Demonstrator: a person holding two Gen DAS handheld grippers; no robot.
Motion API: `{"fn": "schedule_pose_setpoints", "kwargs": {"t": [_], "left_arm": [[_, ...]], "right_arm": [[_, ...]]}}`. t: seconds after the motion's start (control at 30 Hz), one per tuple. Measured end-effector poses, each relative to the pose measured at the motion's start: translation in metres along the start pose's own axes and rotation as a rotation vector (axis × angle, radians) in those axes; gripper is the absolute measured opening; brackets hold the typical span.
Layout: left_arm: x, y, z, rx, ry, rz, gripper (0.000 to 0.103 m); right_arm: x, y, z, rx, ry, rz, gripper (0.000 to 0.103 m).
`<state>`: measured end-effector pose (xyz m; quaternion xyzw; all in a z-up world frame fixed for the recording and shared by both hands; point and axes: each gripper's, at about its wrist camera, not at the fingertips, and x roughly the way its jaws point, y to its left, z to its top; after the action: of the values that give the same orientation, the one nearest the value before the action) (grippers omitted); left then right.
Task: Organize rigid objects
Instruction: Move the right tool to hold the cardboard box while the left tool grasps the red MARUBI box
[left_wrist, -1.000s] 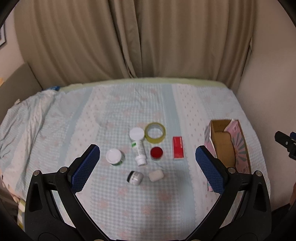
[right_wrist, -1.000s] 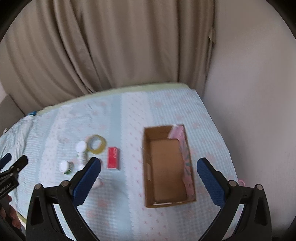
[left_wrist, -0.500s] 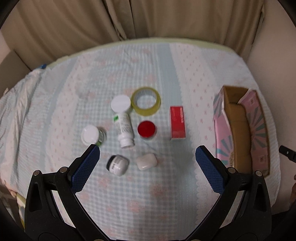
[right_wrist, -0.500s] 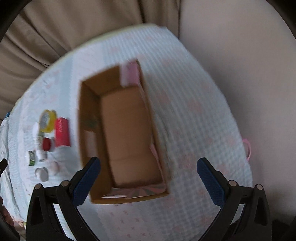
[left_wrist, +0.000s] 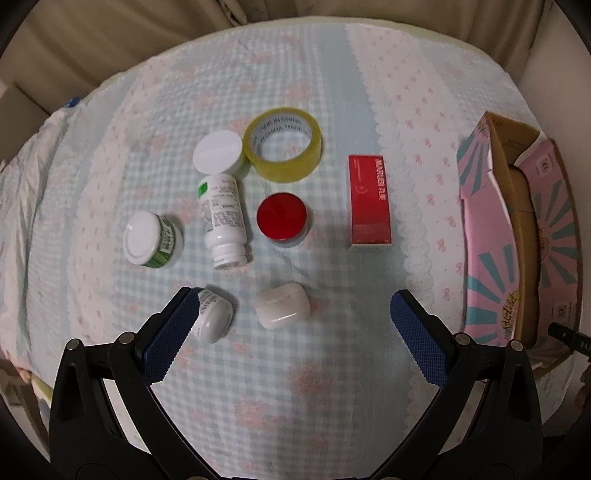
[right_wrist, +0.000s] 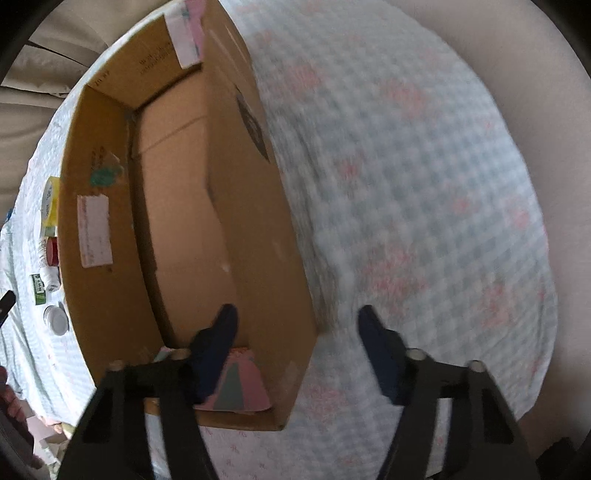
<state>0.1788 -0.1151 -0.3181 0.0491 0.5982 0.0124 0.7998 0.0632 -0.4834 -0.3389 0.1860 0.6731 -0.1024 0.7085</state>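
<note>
Left gripper (left_wrist: 291, 317) spread wide and low over the bed now, having dropped in close from a much higher look a second ago, and it holds nothing yet. Right between its fingers sits the white rounded plastic earbud case (left_wrist: 282, 310), and the small white jar lying on its side (left_wrist: 212, 318) is just against the left finger (left_wrist: 170, 334). Farther out: the red-lidded round tin (left_wrist: 282, 218), the white pill bottle lying down (left_wrist: 223, 219), the green-labelled white-capped jar (left_wrist: 149, 240) to the left, the white round lid (left_wrist: 218, 151) and the yellow roll of packing tape (left_wrist: 283, 147) at the far side, the red rectangular carton (left_wrist: 370, 199) to the right. All lie on the pale blue checked bedspread (left_wrist: 332, 387); none is packed yet. Over on the right, the right gripper (right_wrist: 295, 332) has swung down too, and it stands apart, straddling the near right wall of the open brown cardboard box with pink printed flaps (right_wrist: 258, 221), one finger inside, one outside on the bed. The box interior looks bare. My read: the right hand is about to steady the box while the left picks the earbud case first. Sorting has barely begun.
</note>
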Motion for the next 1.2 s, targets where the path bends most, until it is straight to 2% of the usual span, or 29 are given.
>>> {"fn": "schedule_pose_setpoints", "kwargs": {"t": [0.07,0.17,0.37,0.63,0.7,0.77,0.9,1.0,1.07,1.2], "left_arm": [[0.006,-0.001,0.0,-0.007,0.014,0.003,0.102],[0.013,-0.003,0.001,-0.01,0.027,0.004,0.102],[0.031,-0.019,0.014,0.02,0.041,-0.017,0.102],[0.085,-0.055,0.064,0.067,0.074,-0.039,0.101],[0.101,-0.061,0.074,0.076,0.092,-0.044,0.096],[0.119,-0.066,0.083,0.076,0.121,-0.051,0.086],[0.144,-0.072,0.094,0.082,0.163,-0.063,0.073],[0.154,-0.077,0.099,0.089,0.179,-0.07,0.065],[0.16,-0.079,0.101,0.093,0.194,-0.071,0.055],[0.166,-0.08,0.104,0.087,0.197,-0.096,0.047]], "right_arm": [[0.008,-0.006,-0.001,0.009,0.027,0.025,0.031],[0.013,-0.013,-0.003,0.033,0.041,0.102,0.023],[0.015,0.005,-0.002,-0.039,0.042,0.062,0.02],[0.015,0.014,-0.01,-0.048,0.042,0.066,0.02],[0.015,0.014,-0.011,-0.05,0.042,0.066,0.02],[0.015,0.014,-0.01,-0.05,0.041,0.068,0.02],[0.017,0.007,-0.008,-0.053,0.041,0.071,0.02],[0.017,0.007,-0.008,-0.051,0.04,0.071,0.02],[0.017,0.006,-0.008,-0.052,0.04,0.073,0.02],[0.017,0.006,-0.009,-0.053,0.04,0.073,0.02]]}}
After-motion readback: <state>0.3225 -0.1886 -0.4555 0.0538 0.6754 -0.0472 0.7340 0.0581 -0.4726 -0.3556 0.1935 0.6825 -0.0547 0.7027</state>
